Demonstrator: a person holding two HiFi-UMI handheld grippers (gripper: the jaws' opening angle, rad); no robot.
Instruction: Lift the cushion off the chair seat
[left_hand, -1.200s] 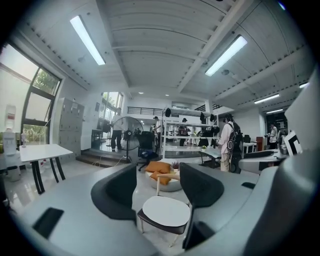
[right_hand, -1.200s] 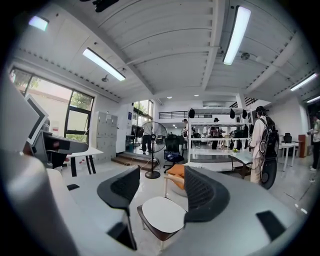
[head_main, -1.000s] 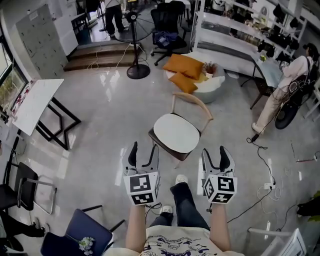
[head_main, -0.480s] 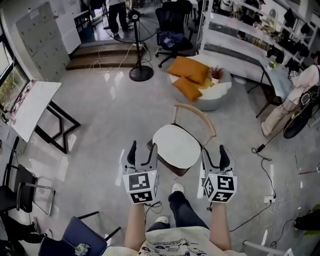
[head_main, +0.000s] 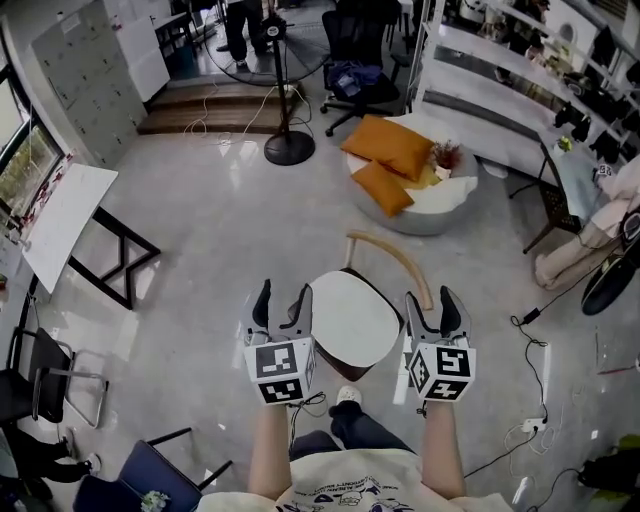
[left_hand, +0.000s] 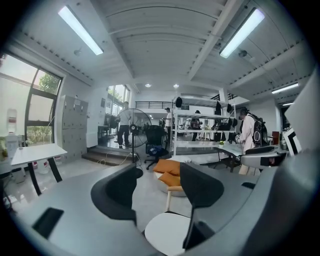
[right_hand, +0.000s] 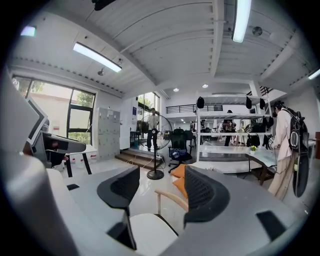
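A white round cushion (head_main: 353, 316) lies on the seat of a dark chair with a curved wooden back (head_main: 392, 259), in the middle of the head view. My left gripper (head_main: 281, 302) is open at the cushion's left edge, above it. Open as well, my right gripper (head_main: 432, 304) hangs at the cushion's right edge. Nothing sits between either pair of jaws. In the left gripper view the cushion (left_hand: 167, 232) shows below the open left gripper (left_hand: 160, 190). The right gripper view has the cushion (right_hand: 150, 232) and the chair back (right_hand: 172, 197) between the open right gripper (right_hand: 162, 192).
A white beanbag with orange pillows (head_main: 392, 160) lies beyond the chair. A standing fan (head_main: 288, 145) is at the back, a white folding table (head_main: 62, 225) at left. Cables (head_main: 535, 360) trail on the floor at right. A blue chair (head_main: 145, 480) stands at lower left.
I have moved closer to the chair: it slid down the head view until both grippers flank the cushion. Both grippers stayed open.
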